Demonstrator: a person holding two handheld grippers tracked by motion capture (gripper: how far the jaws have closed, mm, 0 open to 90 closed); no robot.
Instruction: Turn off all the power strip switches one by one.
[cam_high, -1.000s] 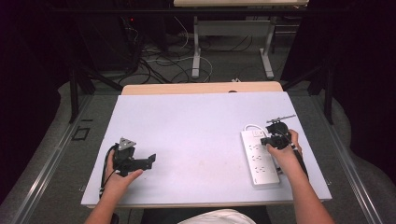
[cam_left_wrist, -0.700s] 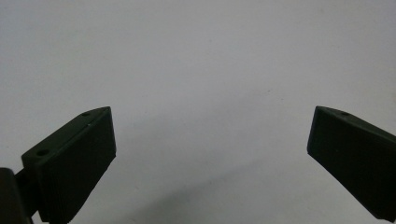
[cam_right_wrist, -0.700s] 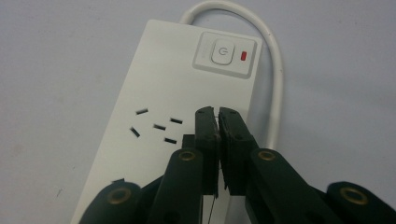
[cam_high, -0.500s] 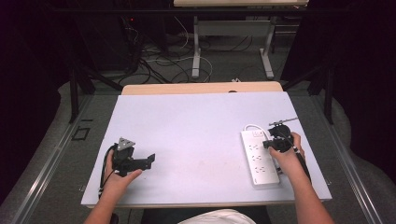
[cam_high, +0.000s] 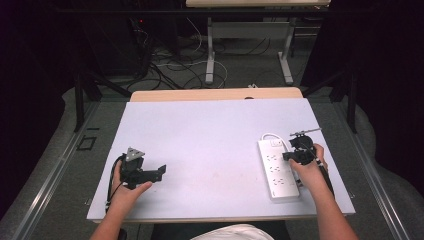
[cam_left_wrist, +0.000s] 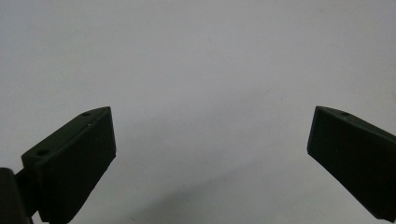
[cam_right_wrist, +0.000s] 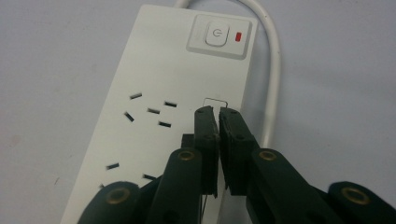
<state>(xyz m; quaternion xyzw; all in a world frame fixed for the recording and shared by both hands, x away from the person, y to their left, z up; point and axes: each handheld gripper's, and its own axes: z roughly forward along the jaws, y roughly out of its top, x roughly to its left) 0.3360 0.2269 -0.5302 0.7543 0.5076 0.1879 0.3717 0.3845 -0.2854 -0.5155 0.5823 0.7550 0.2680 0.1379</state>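
Long white plastic power strip with rows of sockets, flat on the pale tabletop at its right side, white cable looping from the far end beside the switch. Right hand-held gripper directly above the strip, jaws together, nothing visible between them. Left hand-held gripper well apart, at the left, jaws wide apart over bare tabletop.
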